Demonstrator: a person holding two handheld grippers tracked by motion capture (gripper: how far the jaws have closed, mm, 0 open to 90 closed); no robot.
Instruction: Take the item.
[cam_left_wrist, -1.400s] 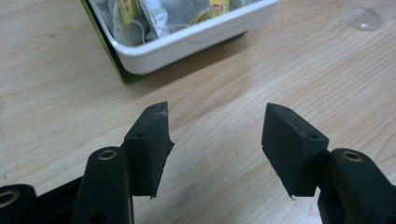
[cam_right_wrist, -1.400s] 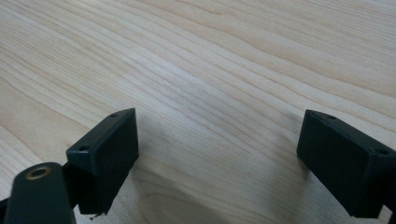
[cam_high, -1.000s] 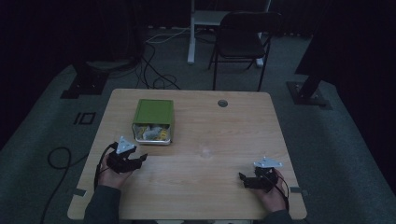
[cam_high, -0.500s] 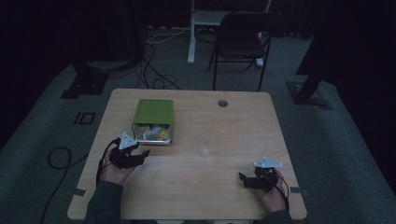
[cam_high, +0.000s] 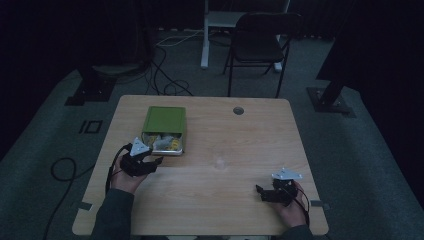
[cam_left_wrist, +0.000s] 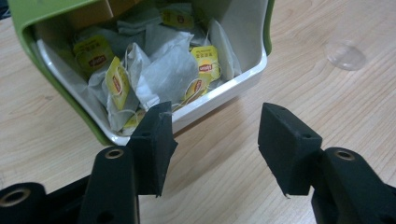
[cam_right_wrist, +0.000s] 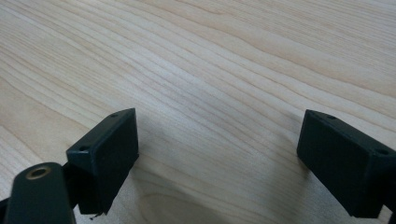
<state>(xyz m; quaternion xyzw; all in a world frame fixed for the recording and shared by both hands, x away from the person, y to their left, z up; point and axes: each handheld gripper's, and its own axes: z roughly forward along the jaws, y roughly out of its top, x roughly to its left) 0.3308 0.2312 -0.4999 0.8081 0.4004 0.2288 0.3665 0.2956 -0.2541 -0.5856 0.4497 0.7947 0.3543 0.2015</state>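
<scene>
A green box (cam_high: 164, 123) with a white lining lies on its side at the table's left, its open mouth toward the person. Several tea bags (cam_left_wrist: 154, 77) with yellow tags fill it, seen close in the left gripper view. My left gripper (cam_high: 156, 161) is open just in front of the box mouth (cam_left_wrist: 187, 116), its jaws apart with nothing between them; one jaw sits at the white rim. My right gripper (cam_high: 259, 190) rests open low over bare wood (cam_right_wrist: 219, 93) near the table's front right.
A small round clear item (cam_left_wrist: 346, 53) lies on the wood right of the box, also visible mid-table (cam_high: 220, 161). The table has a cable hole (cam_high: 238, 110) at the back. A black chair (cam_high: 260, 45) and floor cables (cam_high: 165, 85) stand beyond the table.
My left gripper has moved forward and right, up to the mouth of the green box. The right gripper has stayed in place.
</scene>
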